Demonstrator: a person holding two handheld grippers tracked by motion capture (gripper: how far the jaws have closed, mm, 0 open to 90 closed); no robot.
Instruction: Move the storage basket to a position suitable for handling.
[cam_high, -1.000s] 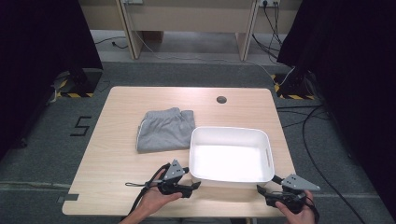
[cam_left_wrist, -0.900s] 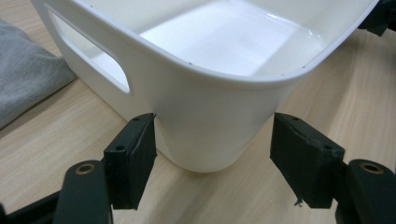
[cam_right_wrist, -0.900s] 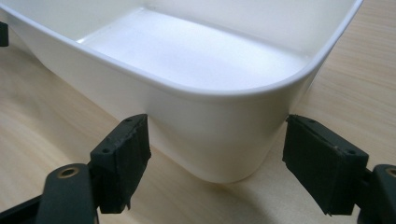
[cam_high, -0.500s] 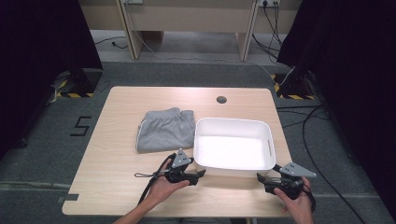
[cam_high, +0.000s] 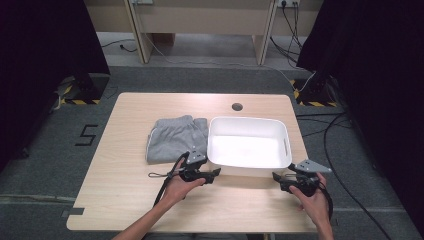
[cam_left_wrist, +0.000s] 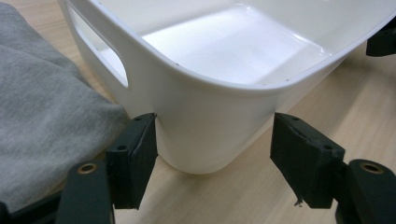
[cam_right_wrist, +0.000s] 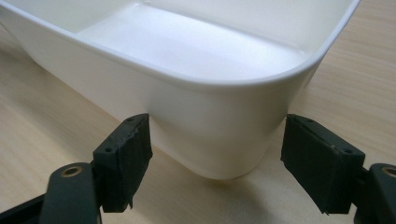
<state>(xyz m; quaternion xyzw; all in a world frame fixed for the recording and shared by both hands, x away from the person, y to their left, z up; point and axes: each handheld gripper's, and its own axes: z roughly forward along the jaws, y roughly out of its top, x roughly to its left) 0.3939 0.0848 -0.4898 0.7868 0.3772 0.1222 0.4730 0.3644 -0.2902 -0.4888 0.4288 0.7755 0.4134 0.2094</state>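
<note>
An empty white plastic bin (cam_high: 247, 150) stands on the wooden table (cam_high: 125, 200), right of the middle. Folded grey shorts (cam_high: 175, 137) lie against its left side. My left gripper (cam_high: 216, 172) is at the bin's near left corner, jaws open and straddling the rounded corner (cam_left_wrist: 210, 140); the left pad (cam_left_wrist: 135, 158) touches the wall next to the shorts (cam_left_wrist: 42, 112). My right gripper (cam_high: 276, 176) is at the near right corner, jaws open around that corner (cam_right_wrist: 219, 140), with the left pad (cam_right_wrist: 128, 158) against the wall.
A round cable hole (cam_high: 237, 106) sits in the table behind the bin. Bare wood runs along the near edge and the left side. Cables lie on the grey floor to the right (cam_high: 340, 130). A desk frame (cam_high: 200, 25) stands beyond the table.
The bin has slid away from the person, toward the table's back. Both grippers have moved forward with it, staying at its near corners.
</note>
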